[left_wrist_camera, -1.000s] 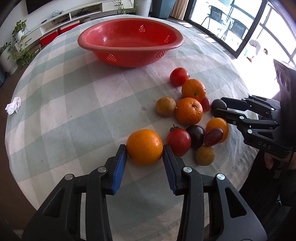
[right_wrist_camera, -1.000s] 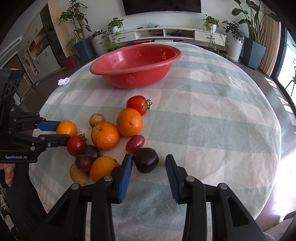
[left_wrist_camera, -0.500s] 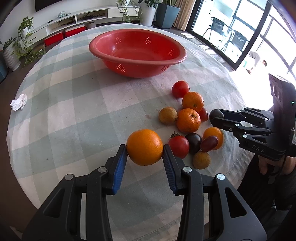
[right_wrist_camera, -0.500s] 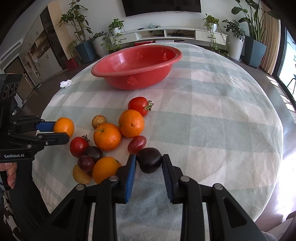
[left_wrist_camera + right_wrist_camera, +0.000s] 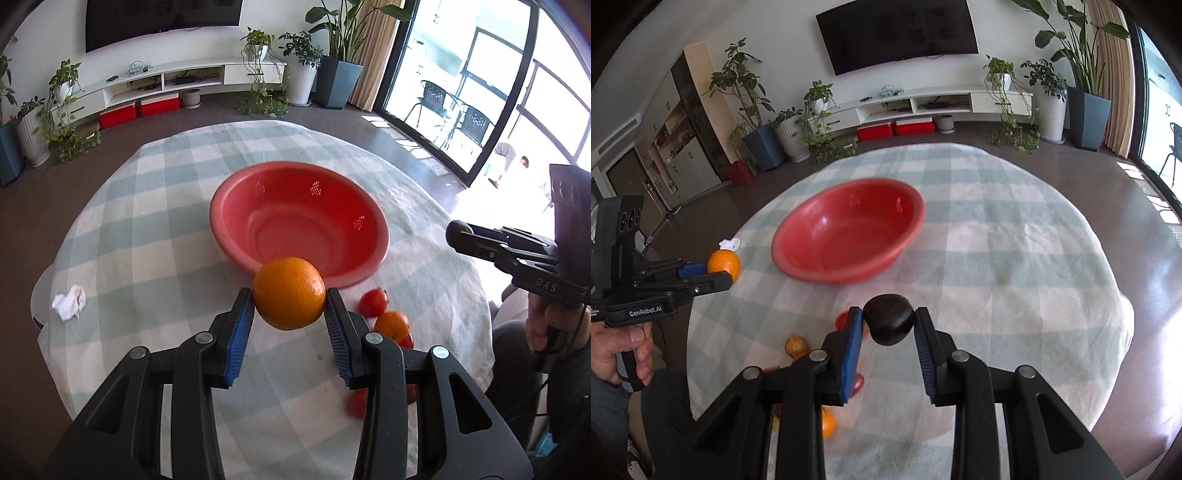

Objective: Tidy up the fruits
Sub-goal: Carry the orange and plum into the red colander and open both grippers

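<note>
My left gripper (image 5: 289, 301) is shut on a large orange (image 5: 289, 293) and holds it in the air just in front of the empty red colander bowl (image 5: 299, 218). My right gripper (image 5: 888, 323) is shut on a dark plum (image 5: 888, 319), also lifted, short of the bowl (image 5: 846, 236). The left gripper with the orange (image 5: 724, 263) shows at the left of the right wrist view. The plum (image 5: 458, 230) shows at the right of the left wrist view. Other fruits lie below on the checked cloth: a tomato (image 5: 373, 302) and an orange (image 5: 392, 325).
The round table has a green-white checked cloth (image 5: 155, 251) with its edge close on the near side. A crumpled white tissue (image 5: 69, 302) lies at the left. A brownish fruit (image 5: 796, 345) and an orange (image 5: 827, 424) lie partly hidden under my right gripper.
Both grippers have risen off the table with their fruits and moved toward the bowl. The right gripper closed on the plum. The views now tilt up to show the room.
</note>
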`<state>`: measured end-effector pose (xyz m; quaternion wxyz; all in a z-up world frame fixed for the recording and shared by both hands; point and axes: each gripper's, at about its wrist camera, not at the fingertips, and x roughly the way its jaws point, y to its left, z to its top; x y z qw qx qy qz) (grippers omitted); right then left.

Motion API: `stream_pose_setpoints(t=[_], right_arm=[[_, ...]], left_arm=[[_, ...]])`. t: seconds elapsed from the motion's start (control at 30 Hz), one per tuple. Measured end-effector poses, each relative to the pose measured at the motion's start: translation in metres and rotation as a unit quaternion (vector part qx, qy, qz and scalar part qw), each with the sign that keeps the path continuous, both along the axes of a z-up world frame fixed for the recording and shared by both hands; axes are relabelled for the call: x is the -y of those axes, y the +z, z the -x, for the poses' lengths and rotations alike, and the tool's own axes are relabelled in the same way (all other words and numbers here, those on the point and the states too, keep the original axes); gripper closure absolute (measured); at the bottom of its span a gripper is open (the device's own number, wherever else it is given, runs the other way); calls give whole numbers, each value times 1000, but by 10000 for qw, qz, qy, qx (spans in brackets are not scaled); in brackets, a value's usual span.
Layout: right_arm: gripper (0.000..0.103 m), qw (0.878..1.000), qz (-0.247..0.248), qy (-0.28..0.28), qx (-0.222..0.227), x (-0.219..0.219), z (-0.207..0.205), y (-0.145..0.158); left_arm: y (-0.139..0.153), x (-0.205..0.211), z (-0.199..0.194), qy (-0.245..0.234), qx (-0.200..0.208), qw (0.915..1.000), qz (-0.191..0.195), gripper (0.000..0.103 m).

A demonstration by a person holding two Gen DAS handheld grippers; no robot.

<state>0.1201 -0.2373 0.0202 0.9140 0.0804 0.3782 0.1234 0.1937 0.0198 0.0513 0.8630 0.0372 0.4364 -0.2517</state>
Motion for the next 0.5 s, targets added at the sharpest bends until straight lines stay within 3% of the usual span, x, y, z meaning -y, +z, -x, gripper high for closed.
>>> stream_pose_setpoints(t=[0.17, 0.3, 0.5], right_arm=[[72, 9989, 115, 436, 160, -26, -56, 22], [72, 9959, 664, 586, -196, -50, -101, 3], [72, 9876, 1140, 892, -611, -65, -129, -33]], left_arm=[[3, 27, -48, -52, 43, 9997, -227, 66], [-15, 44, -79, -147, -156, 9983, -550, 66], [-50, 60, -104, -364, -516, 9938, -915, 66]])
